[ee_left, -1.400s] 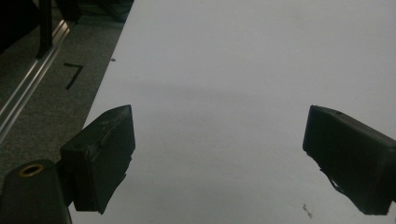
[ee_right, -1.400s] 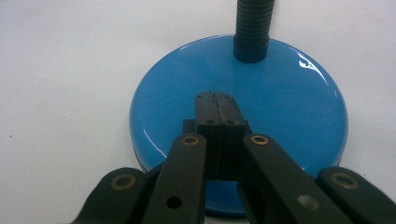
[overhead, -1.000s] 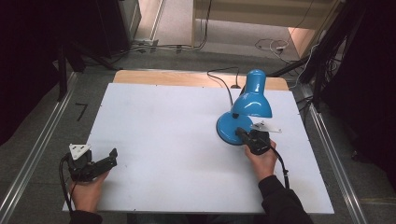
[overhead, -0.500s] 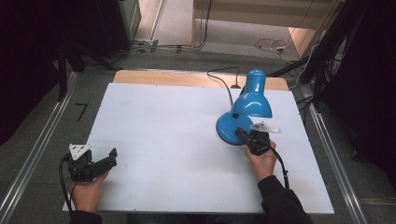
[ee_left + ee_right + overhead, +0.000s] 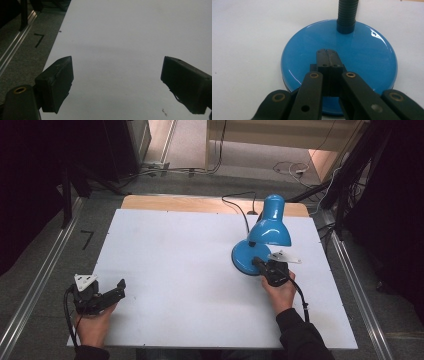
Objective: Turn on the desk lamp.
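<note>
A blue desk lamp stands at the right of the white table, its shade (image 5: 270, 226) bent over its round base (image 5: 243, 260). In the right gripper view the glossy base (image 5: 362, 62) carries a ribbed neck (image 5: 347, 15). My right gripper (image 5: 257, 263) is shut, and its closed tips (image 5: 327, 53) rest over the near part of the base with nothing between them. My left gripper (image 5: 119, 288) lies at the table's near left corner. It is open (image 5: 117, 85) over bare white tabletop and holds nothing.
The lamp's black cord (image 5: 240, 205) runs back over the wooden far edge of the table (image 5: 170, 203). Metal rails (image 5: 35, 285) flank the white table (image 5: 175, 270), with grey floor and cables beyond.
</note>
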### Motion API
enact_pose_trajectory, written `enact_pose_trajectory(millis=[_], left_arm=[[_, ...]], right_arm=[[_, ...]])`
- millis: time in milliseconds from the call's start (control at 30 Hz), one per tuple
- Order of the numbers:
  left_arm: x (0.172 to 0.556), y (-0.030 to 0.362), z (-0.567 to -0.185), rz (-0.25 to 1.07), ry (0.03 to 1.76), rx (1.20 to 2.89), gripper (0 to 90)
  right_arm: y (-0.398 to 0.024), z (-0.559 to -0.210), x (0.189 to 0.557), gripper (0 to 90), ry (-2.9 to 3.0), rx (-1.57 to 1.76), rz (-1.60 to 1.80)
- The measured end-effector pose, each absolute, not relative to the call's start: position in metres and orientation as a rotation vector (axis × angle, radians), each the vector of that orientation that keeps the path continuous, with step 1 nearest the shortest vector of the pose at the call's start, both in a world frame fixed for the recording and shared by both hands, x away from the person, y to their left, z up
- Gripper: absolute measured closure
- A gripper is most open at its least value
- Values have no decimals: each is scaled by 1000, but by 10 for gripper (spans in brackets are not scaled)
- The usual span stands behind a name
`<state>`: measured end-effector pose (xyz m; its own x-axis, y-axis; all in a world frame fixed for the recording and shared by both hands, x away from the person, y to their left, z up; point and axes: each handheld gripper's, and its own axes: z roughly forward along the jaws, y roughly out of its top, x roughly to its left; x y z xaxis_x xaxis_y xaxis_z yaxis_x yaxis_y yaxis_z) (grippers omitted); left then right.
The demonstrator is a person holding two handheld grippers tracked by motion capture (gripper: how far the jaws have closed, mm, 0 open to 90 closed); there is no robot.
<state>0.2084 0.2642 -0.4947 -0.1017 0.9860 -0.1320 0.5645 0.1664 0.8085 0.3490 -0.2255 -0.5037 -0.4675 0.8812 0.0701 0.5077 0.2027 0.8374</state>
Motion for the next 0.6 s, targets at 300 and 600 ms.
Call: enact_pose_trajectory(millis=[300,600], left_arm=[[208,264,-495,777,1757,1481,118],[208,264,-495,776,1757,1480,119]], right_arm=[[-225,-504,349,883,2050,1295,1177],[-225,-505,348,883,2048,1286,1177]])
